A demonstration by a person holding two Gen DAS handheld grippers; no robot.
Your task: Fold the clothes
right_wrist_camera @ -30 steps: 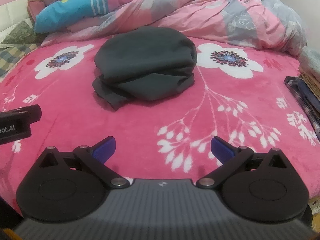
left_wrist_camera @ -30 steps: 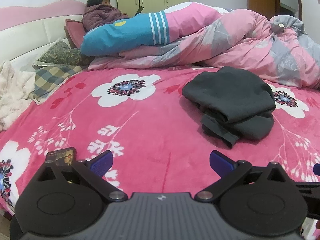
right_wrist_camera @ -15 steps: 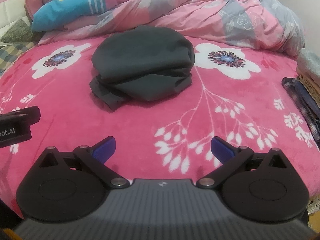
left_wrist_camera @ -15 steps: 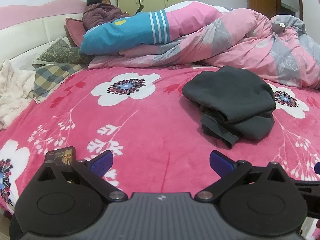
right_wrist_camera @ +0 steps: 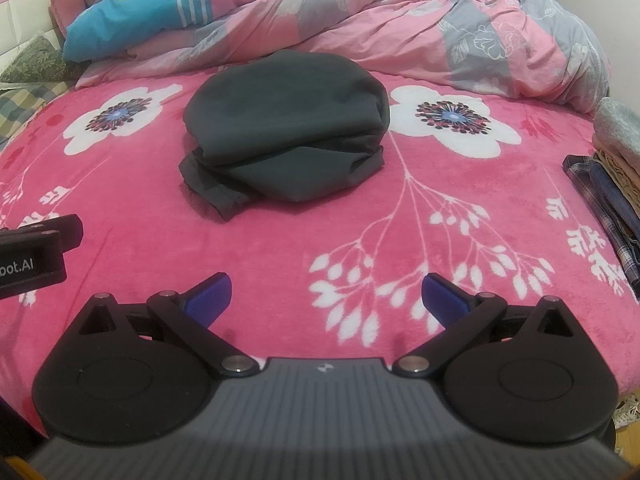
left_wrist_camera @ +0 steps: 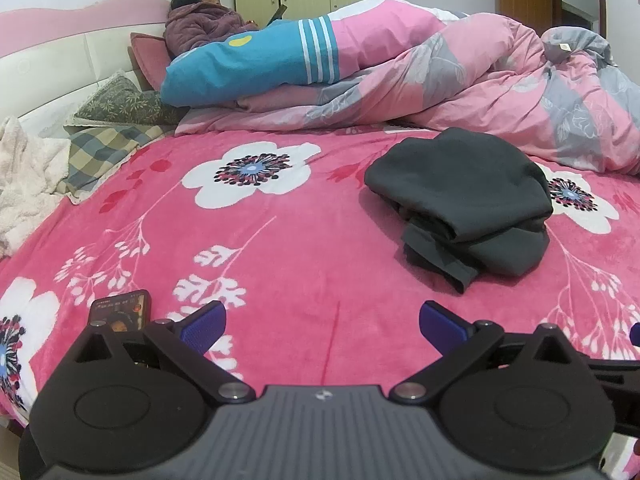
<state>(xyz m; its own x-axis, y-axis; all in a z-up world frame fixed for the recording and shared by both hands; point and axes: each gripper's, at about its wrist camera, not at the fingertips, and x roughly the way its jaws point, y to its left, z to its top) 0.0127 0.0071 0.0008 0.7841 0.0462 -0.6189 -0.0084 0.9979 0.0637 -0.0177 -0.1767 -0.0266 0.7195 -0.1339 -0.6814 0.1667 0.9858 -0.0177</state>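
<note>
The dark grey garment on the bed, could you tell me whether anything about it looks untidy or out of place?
Yes: the dark grey garment is folded unevenly. A hemmed corner sticks out from under its lower left edge onto the pink floral blanket, so the bundle looks lopsided.

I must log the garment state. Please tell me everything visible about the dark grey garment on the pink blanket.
The dark grey garment is a soft, matte cloth folded into a rounded, layered bundle. A hemmed end sticks out at its lower left. It lies flat on the pink flowered blanket, just before the pink-grey quilt. Neither open gripper touches it.
</note>
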